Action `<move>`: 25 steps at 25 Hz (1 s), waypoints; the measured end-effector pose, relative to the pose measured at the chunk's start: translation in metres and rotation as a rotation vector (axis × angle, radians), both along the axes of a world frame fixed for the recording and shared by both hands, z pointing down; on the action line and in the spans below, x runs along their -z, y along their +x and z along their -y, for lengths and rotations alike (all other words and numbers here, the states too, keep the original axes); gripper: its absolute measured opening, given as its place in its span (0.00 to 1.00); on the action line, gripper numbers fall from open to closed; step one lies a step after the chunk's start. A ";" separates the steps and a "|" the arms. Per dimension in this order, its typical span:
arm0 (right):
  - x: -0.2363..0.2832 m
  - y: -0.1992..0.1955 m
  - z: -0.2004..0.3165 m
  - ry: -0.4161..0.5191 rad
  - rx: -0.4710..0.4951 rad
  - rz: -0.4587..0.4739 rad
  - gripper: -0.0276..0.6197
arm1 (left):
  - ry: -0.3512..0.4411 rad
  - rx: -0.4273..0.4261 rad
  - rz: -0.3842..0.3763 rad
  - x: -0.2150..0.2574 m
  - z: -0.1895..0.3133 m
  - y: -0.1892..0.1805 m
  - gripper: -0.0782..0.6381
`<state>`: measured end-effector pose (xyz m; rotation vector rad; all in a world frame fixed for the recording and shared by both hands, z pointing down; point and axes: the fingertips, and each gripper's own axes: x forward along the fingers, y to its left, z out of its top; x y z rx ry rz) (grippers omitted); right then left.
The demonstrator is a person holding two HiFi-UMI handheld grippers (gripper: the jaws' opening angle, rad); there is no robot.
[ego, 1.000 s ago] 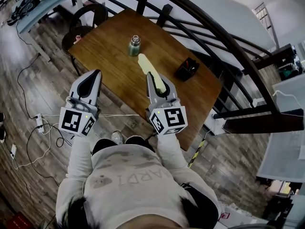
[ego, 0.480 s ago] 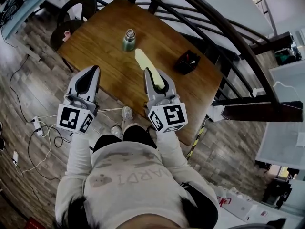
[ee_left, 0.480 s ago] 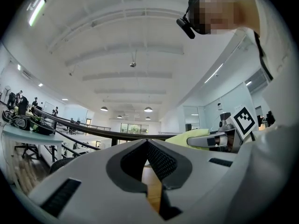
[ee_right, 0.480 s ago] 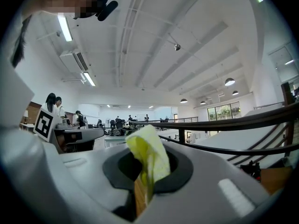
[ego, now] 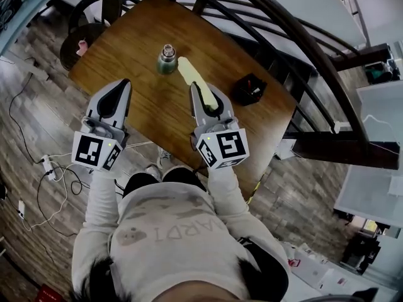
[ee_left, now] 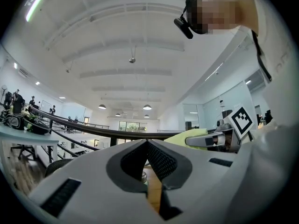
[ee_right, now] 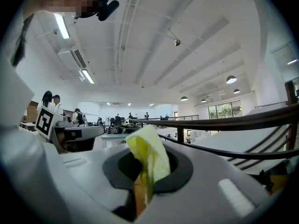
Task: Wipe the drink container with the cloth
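Note:
A small green drink container (ego: pixel 166 60) with a metal cap stands upright on the far part of the wooden table (ego: pixel 145 99). My right gripper (ego: pixel 200 93) is shut on a pale yellow cloth (ego: pixel 189 74), which sticks out ahead of the jaws toward the container; the cloth (ee_right: pixel 148 158) fills the jaw gap in the right gripper view. My left gripper (ego: pixel 121 88) is shut with nothing in it, held over the table's near left edge, short of the container. In the left gripper view the jaw pads (ee_left: pixel 159 161) meet, and the right gripper with its cloth (ee_left: pixel 184 137) shows at right.
A black box (ego: pixel 250 89) sits on the table's right side. A curved dark railing (ego: pixel 277 36) runs behind the table. A dark round chair (ego: pixel 94 14) stands at the far left. Cables and a power strip (ego: pixel 47 165) lie on the wood floor.
The view has shifted toward the table, and both grippers now reach further over it. The cloth's tip has come closer to the container. Both grippers stay shut.

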<state>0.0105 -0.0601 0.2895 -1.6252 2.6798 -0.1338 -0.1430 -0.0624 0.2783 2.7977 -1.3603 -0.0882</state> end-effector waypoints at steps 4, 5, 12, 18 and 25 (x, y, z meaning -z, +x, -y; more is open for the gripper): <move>-0.013 0.001 0.028 -0.024 0.006 -0.003 0.10 | -0.015 -0.007 0.017 -0.011 0.023 0.003 0.12; -0.017 0.000 0.035 -0.035 0.009 -0.004 0.10 | -0.023 -0.009 0.022 -0.015 0.029 0.002 0.12; -0.054 0.005 0.073 -0.124 0.023 0.010 0.10 | -0.088 -0.037 0.050 -0.049 0.063 0.013 0.12; -0.087 0.014 0.094 -0.189 0.034 0.011 0.10 | -0.134 -0.073 0.092 -0.079 0.087 0.028 0.12; -0.117 0.017 0.111 -0.244 0.039 0.021 0.10 | -0.186 -0.118 0.115 -0.119 0.113 0.040 0.13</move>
